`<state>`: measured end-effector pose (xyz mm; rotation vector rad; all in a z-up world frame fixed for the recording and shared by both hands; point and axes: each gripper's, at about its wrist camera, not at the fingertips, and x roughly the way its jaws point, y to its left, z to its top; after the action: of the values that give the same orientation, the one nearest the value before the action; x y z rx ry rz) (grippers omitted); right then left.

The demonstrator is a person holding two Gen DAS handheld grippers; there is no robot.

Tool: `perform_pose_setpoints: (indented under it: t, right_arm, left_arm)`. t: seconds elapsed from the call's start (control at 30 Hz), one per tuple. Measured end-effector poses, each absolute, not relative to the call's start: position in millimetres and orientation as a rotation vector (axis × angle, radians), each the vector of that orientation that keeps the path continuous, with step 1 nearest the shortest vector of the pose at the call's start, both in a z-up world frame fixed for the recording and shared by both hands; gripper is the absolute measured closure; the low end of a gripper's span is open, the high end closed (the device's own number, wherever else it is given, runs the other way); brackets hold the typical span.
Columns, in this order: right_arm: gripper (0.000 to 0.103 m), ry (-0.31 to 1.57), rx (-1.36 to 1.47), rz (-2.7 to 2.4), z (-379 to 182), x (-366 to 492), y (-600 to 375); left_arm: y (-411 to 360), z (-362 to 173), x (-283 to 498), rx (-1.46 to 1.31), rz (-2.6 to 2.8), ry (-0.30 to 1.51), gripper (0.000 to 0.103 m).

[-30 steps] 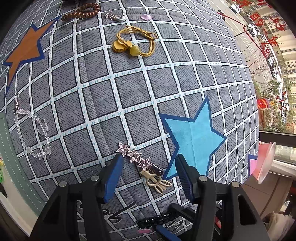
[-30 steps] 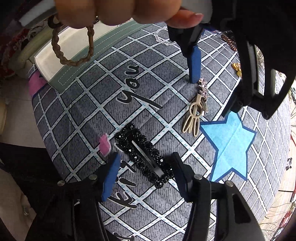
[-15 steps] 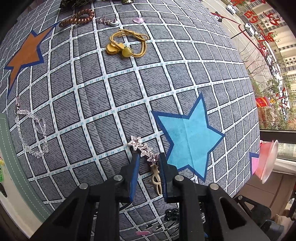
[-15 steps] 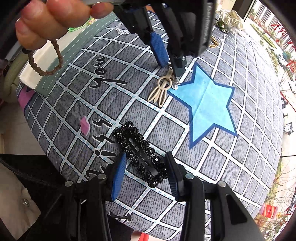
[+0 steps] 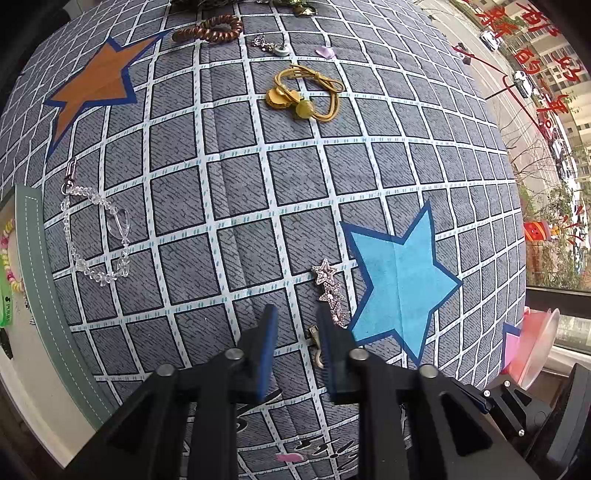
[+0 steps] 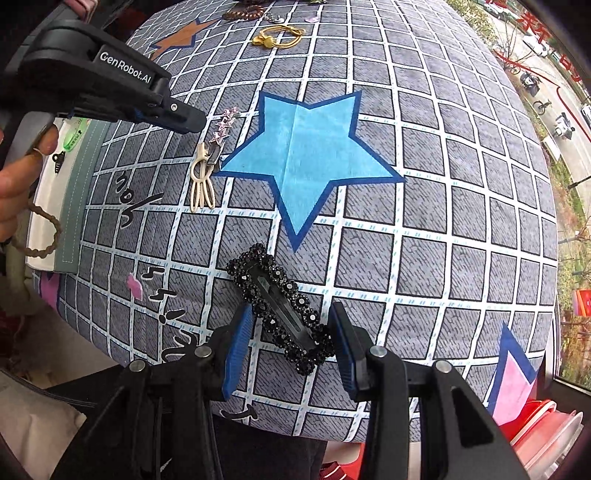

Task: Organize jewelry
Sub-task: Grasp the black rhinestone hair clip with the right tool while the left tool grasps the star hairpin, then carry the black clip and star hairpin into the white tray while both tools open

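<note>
Grey grid-print cloth (image 5: 236, 192) covered the desk, printed with a big light-blue star (image 5: 399, 280) and an orange star (image 5: 96, 85) at the far left corner. A green-edged white tray (image 5: 33, 266) sat at the cloth's left edge, with a coloured bead string in it, partly cut off. Left gripper (image 5: 295, 325) pointed down at the cloth, jaws opening, nothing pinched between them; the rhinestone star hair clip (image 5: 330, 291) with its beige end lay just beside the right-hand finger, touching the blue star's left edge, released on the cloth. In the right wrist view the same clip (image 6: 210, 162) lay flat, with the left gripper's tip hovering just above its star end. Right gripper (image 6: 291, 339) was half spread and straddled the black beaded hair clip (image 6: 284, 310); the clip lay diagonally on the cloth between the blue pads, the right pad at or very near its lower end, the left pad apart, so not clenched on it. A hand (image 6: 18, 177) at the left edge carried a brown hair tie (image 6: 40, 236) looped off it. Further off: a clear crystal bead chain (image 5: 96, 236) at left, a yellow cord hair tie (image 5: 303, 96) at top centre, a brown spiral hair tie (image 5: 210, 31) and a small silver charm (image 5: 271, 44) near the far edge.
</note>
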<state>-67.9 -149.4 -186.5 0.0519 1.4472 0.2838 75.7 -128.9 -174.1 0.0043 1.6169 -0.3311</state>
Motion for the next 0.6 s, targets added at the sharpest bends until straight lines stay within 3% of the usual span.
perform_pose_setpoints:
  t: [0.03,0.07,0.37,0.47,0.53,0.6]
  right_arm:
    - [0.057,1.449,0.065,0.276,-187,-67,-150]
    - [0.057,1.45,0.081,0.267,-184,-57,-165]
    - [0.057,1.461,0.201,0.18,-179,-58,-223]
    - [0.057,1.463,0.22,0.158,-177,-68,-245]
    - [0.057,1.463,0.229,0.145,-176,-73,-259]
    - [0.057,1.459,0.24,0.135,-172,-81,-281]
  left_arm:
    - [-126,-171,75,0.014,-0.317,1.598,0.002]
    - [-125,-165,73,0.038,-0.297,1.556,0.0]
    - [-152,-180,66,0.161,-0.305,1.557,0.0]
    - [-164,-194,67,0.194,-0.31,1.598,0.018]
    - [-169,-195,64,0.216,-0.32,1.588,0.022]
    - [-179,-194,61,0.247,-0.339,1.568,0.039]
